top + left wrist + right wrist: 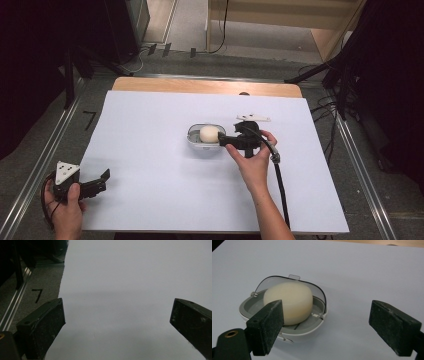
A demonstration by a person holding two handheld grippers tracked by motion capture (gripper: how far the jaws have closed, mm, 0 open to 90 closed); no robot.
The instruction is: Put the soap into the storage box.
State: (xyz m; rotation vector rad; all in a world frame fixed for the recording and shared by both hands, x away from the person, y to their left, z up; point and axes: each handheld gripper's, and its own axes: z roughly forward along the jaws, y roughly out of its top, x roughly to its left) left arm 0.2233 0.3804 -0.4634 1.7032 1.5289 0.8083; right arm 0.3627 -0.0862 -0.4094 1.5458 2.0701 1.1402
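A cream round soap bar (288, 305) sits in an open grey oval dish (249, 307) mid-bench, the right gripper (325, 322) beside it, jaws spread, nothing gripped yet; the left gripper (117, 320) rests spread at the near-left corner.

The high view is taken from above the near side of the table (150, 200) and is directed forward and down, so the whole white sheet (150, 150) is covered. The left gripper view is set low at the near left corner and is pointed along the sheet (130, 277). The right gripper view is placed very near the soap case (284, 312), which is shared with the high view (206, 141).
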